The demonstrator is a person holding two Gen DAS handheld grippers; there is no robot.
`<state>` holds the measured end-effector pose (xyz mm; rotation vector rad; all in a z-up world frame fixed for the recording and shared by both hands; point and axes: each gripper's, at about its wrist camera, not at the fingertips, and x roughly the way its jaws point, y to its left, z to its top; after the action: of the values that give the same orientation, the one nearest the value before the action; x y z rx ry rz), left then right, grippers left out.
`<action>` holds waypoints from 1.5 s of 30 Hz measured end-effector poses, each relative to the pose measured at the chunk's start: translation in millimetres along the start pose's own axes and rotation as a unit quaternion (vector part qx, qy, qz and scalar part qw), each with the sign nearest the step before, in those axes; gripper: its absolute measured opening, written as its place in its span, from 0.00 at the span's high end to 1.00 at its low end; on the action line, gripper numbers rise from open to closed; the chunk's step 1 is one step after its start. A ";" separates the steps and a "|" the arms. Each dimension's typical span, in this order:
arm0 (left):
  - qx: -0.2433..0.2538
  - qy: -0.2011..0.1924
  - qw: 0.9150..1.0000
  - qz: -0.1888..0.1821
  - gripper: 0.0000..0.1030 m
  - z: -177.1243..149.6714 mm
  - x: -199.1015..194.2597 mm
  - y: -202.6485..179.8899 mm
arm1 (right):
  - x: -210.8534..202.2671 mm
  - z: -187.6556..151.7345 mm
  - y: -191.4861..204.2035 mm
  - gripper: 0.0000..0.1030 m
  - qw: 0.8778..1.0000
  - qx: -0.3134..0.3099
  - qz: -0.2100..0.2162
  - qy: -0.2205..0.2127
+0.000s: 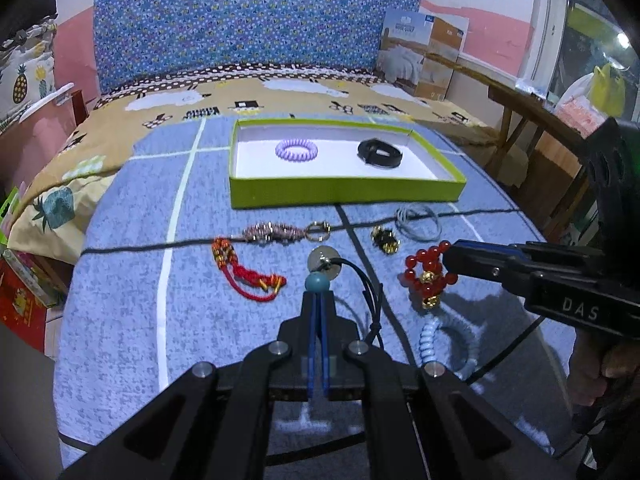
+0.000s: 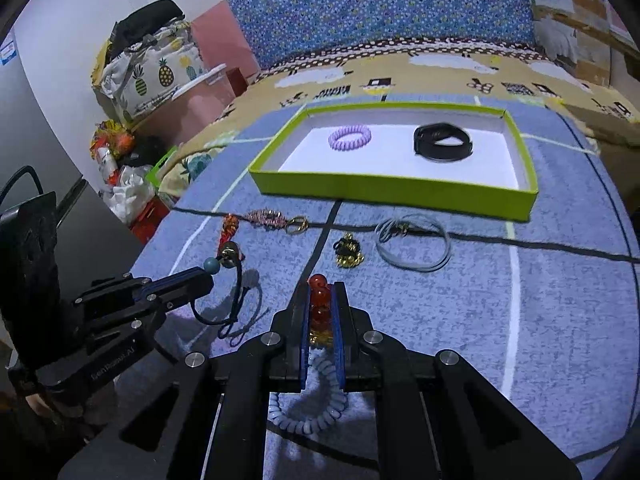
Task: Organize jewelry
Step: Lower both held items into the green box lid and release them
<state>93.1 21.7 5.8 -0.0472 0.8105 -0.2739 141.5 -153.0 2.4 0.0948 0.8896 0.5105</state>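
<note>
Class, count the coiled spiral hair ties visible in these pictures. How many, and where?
2. A purple one lies in the green box; a pale blue one lies on the mat beneath the right gripper.

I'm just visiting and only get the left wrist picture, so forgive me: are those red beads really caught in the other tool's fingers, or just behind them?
Observer: Caught. The right wrist view shows the red beads squeezed between the right fingers, with a gold bead further back.
Operator: And the black cord on my side, how does it hang?
Observer: Seen from the side, the left fingers pinch it by the teal bead, and it droops in a loop below them, casting a shadow on the cloth.
Operator: Anything on the grey ring?
Observer: What looks like a small clasp at its far left.
</note>
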 end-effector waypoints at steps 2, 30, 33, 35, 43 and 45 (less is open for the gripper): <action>0.000 -0.005 1.000 -0.002 0.98 5.1 -2.7 0.4 | -5.5 3.5 -0.6 0.91 1.000 -0.002 -0.003 -0.007; 0.020 -0.015 0.999 0.022 0.98 108.4 75.5 19.1 | 4.8 103.1 -80.2 0.91 0.995 0.021 -0.077 -0.065; 0.017 0.002 0.999 0.028 0.98 110.8 94.0 24.4 | 18.7 106.0 -91.9 0.91 0.995 0.031 -0.080 -0.052; 0.015 0.011 0.999 0.035 0.98 112.9 104.1 27.3 | 28.6 107.0 -99.3 0.91 0.995 0.035 -0.085 -0.042; 0.005 0.040 0.998 0.047 0.98 114.4 130.1 36.2 | 52.3 105.8 -117.0 0.91 0.994 0.040 -0.100 -0.018; 0.000 0.042 0.998 0.046 0.98 113.5 131.5 38.3 | 54.1 105.8 -118.8 0.90 0.994 0.042 -0.101 -0.015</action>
<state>269.7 17.3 -14.7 0.0021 0.8943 -0.1894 296.1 -218.5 -3.5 0.0880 0.8795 0.2832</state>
